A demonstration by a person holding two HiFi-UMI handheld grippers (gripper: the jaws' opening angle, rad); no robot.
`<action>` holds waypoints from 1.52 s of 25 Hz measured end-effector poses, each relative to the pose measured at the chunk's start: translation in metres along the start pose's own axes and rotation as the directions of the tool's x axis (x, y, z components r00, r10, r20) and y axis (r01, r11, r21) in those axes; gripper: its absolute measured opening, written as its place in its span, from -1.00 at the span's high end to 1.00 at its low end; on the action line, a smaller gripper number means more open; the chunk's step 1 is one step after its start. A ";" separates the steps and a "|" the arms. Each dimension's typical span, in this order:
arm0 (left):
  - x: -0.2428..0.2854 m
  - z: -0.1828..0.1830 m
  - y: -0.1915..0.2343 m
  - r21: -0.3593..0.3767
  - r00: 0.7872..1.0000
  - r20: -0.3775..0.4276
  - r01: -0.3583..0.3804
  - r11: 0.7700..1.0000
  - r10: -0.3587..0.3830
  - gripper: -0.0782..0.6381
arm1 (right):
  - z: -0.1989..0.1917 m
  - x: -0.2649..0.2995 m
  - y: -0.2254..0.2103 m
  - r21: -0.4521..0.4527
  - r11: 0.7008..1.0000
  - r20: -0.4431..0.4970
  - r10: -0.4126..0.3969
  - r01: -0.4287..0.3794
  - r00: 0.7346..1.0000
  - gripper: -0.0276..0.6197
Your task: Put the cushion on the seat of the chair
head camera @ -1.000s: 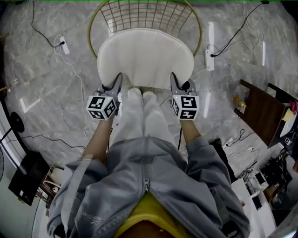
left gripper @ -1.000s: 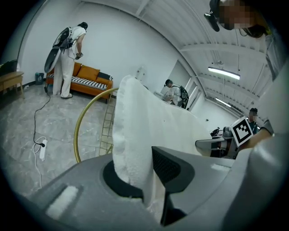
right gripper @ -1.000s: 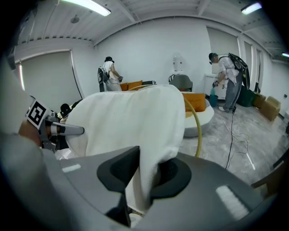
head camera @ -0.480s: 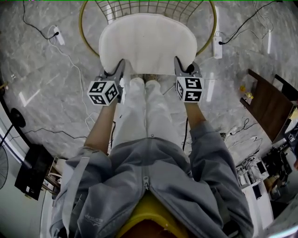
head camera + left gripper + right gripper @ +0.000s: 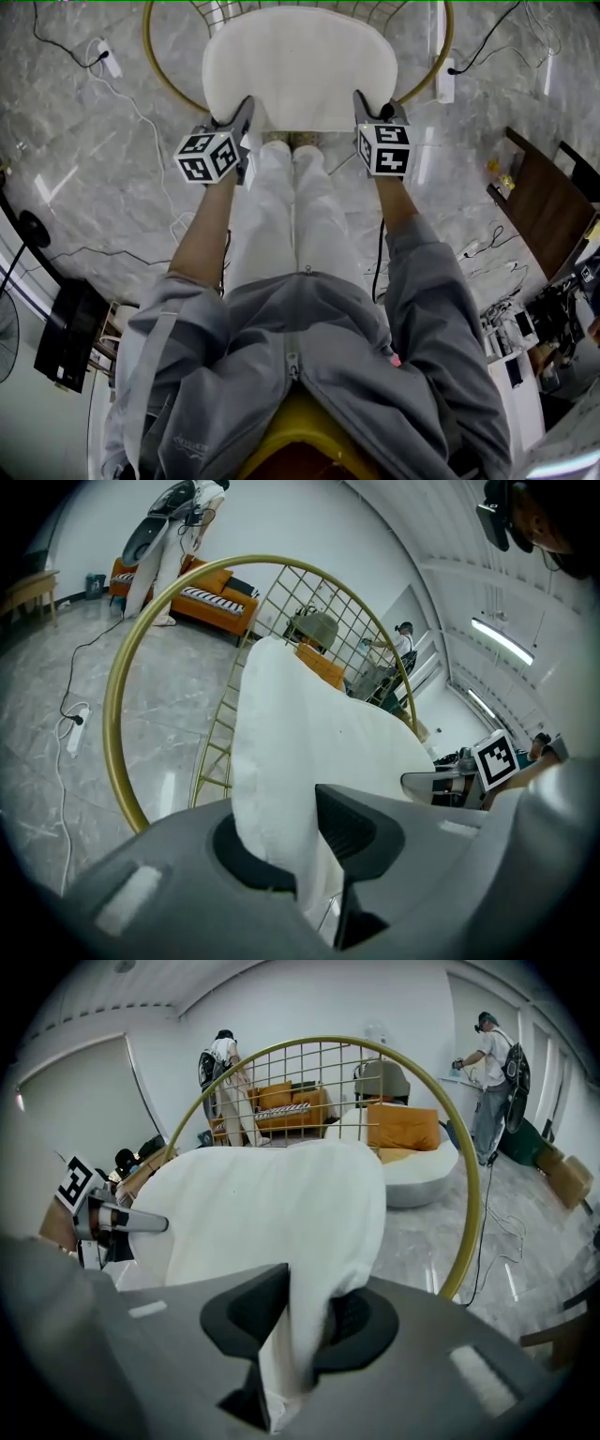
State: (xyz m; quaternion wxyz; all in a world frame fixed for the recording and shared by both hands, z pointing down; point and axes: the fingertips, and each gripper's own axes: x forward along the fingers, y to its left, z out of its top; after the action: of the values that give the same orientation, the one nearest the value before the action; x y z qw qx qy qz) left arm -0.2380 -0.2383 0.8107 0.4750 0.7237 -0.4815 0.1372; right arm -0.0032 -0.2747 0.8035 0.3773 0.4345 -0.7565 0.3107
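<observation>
A white padded cushion hangs over the gold wire chair, covering its seat from the head view. My left gripper is shut on the cushion's near left edge, and the fabric is pinched between its jaws. My right gripper is shut on the near right edge, with cushion fabric squeezed between its pads. In both gripper views the cushion stands in front of the gold ring and wire grid of the chair back. The chair seat itself is hidden under the cushion.
Marble floor all round with white power strips and trailing cables. A dark wooden table stands at the right. The person's white trouser legs reach up to the chair front. Other people and orange sofas show far off.
Both grippers have sunk with the cushion toward the chair; in the head view the cushion and the chair ring now sit higher in the picture. Both grips are unchanged.
</observation>
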 end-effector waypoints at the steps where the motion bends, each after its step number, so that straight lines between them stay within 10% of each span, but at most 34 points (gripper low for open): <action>1: 0.003 0.000 0.002 -0.002 1.000 -0.004 -0.003 1.000 0.003 0.57 | 0.000 0.004 -0.002 0.001 1.000 -0.005 -0.002 0.002 1.000 0.64; 10: 0.027 -0.006 0.020 0.046 0.993 -0.102 -0.054 0.997 0.058 0.47 | -0.010 0.030 -0.012 0.009 0.999 -0.085 -0.046 0.047 0.995 0.62; 20: 0.010 -0.013 0.055 0.164 0.939 -0.175 -0.268 0.949 0.296 -0.09 | -0.013 0.045 -0.019 -0.015 0.998 -0.134 -0.069 0.068 0.989 0.57; 26: -0.008 0.004 0.057 0.250 0.918 -0.080 -0.359 0.899 0.389 -0.15 | -0.017 0.039 -0.049 0.019 0.977 -0.162 -0.205 0.210 0.965 -0.29; 30: -0.012 0.016 0.050 0.260 0.925 -0.017 -0.363 0.895 0.380 0.00 | -0.003 0.025 -0.045 -0.044 0.966 -0.096 -0.260 0.256 0.961 -0.39; 38: -0.038 0.038 0.006 0.302 0.948 0.043 -0.314 0.900 0.316 0.76 | 0.006 -0.023 -0.019 0.017 0.980 -0.013 -0.196 0.196 0.980 0.85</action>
State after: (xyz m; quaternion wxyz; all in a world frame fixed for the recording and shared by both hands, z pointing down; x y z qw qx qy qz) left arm -0.2715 -0.2481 0.7698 0.3310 0.7002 -0.5635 0.2874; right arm 0.0194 -0.2779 0.7836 0.4062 0.5088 -0.7049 0.2813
